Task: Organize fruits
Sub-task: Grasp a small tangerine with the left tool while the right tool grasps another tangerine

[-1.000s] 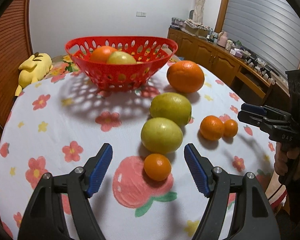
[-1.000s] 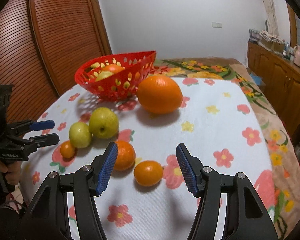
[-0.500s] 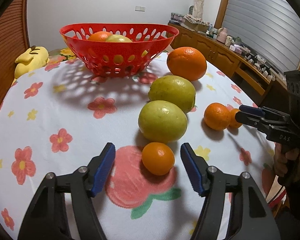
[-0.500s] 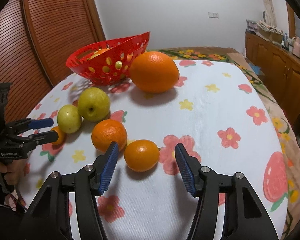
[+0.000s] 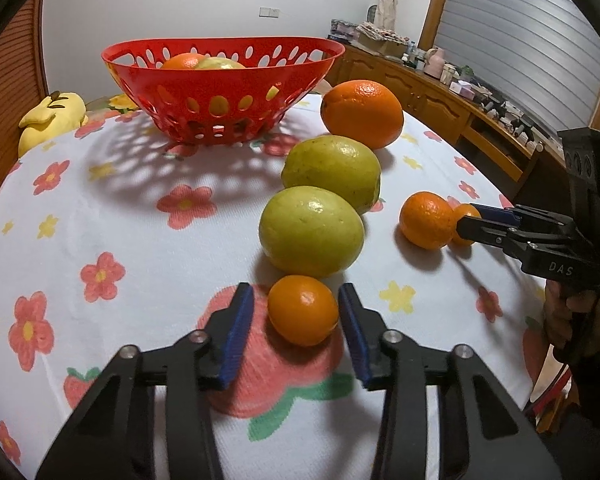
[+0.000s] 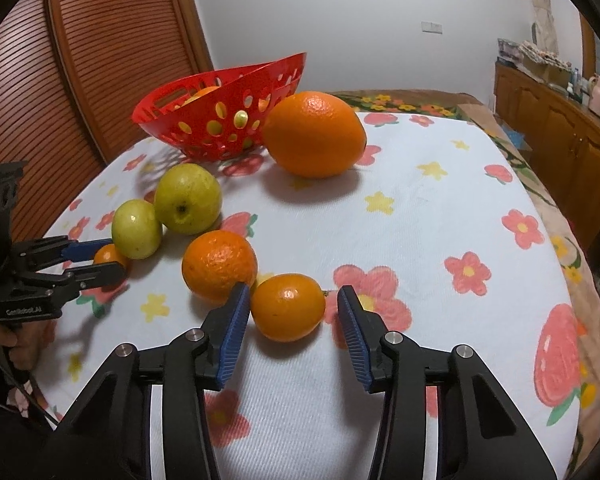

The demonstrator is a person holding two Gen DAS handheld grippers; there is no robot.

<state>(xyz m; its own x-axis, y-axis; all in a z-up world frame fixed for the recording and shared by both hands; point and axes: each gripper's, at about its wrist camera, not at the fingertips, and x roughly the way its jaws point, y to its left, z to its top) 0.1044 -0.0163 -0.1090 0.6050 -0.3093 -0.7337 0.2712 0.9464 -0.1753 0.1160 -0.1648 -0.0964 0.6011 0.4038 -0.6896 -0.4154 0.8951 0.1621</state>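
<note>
A red basket (image 5: 224, 80) at the table's far side holds an orange and a green fruit. On the cloth lie a big orange (image 5: 362, 114), two green fruits (image 5: 332, 168) (image 5: 310, 232), a medium orange (image 5: 426, 220) and two small oranges. My left gripper (image 5: 296, 312) is open, its fingers on either side of one small orange (image 5: 302, 310), with small gaps. My right gripper (image 6: 290, 308) is open around the other small orange (image 6: 288, 307), its left finger (image 6: 234, 312) close to the medium orange (image 6: 219, 266).
A yellow plush toy (image 5: 52, 116) lies at the table's far left edge. A wooden sideboard (image 5: 460, 108) with clutter runs along the right wall. A slatted wooden door (image 6: 80, 64) stands behind the table. The flowered tablecloth (image 6: 420, 208) stretches to the right.
Both grippers have moved forward and down onto their small oranges and their fingers have narrowed around them. The fruits have not moved.
</note>
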